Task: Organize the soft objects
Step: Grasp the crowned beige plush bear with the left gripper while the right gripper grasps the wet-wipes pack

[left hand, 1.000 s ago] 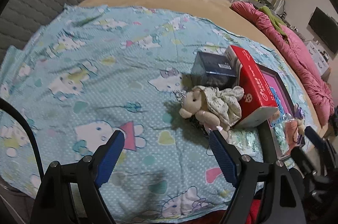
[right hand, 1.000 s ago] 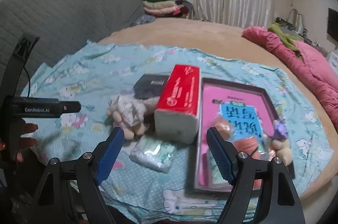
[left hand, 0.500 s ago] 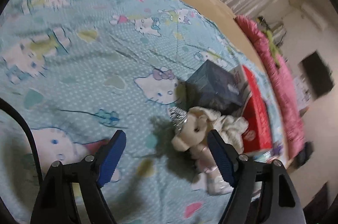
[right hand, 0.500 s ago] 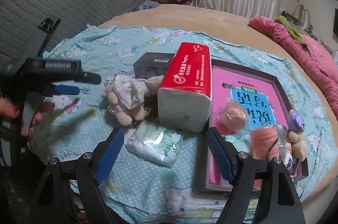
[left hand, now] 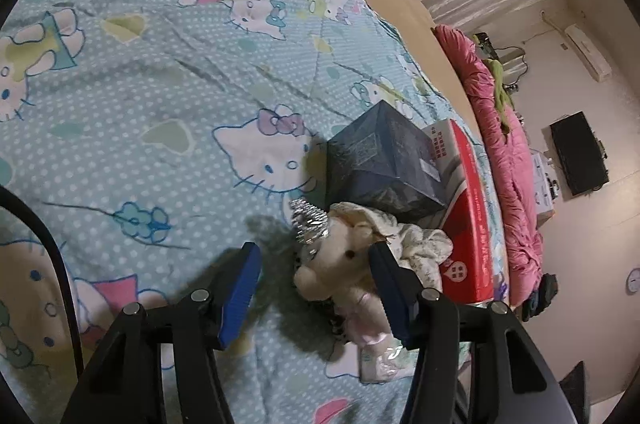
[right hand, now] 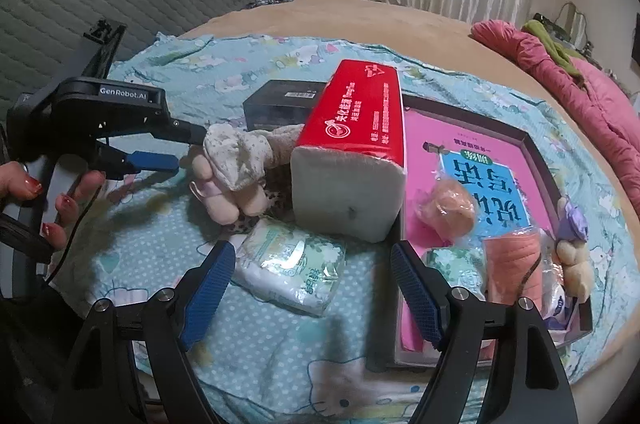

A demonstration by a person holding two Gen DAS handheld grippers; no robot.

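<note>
A cream plush toy [left hand: 340, 260] in a floral dress lies on the Hello Kitty sheet [left hand: 160, 104], against a dark box [left hand: 380, 168] and a red tissue pack [left hand: 468, 224]. My left gripper [left hand: 314, 288] straddles the toy's head and its jaws are closing. The right pad touches the head; the left pad stands clear of it. In the right wrist view the toy [right hand: 236, 164] shows with the left gripper [right hand: 186, 148] at it. My right gripper [right hand: 312, 288] hangs open over a small wrapped tissue pack [right hand: 292, 268].
A dark tray [right hand: 532, 144] on the right holds a pink book, a bagged peach ball [right hand: 448, 204], an orange cloth [right hand: 512, 264] and a small bear [right hand: 572, 256]. A pink quilt [right hand: 580, 84] lies far right. A person's hand [right hand: 60, 208] holds the left gripper.
The left gripper dropped, rolled and closed in on the plush toy, its jaws narrowing around the head. The right gripper sank a little toward the small tissue pack.
</note>
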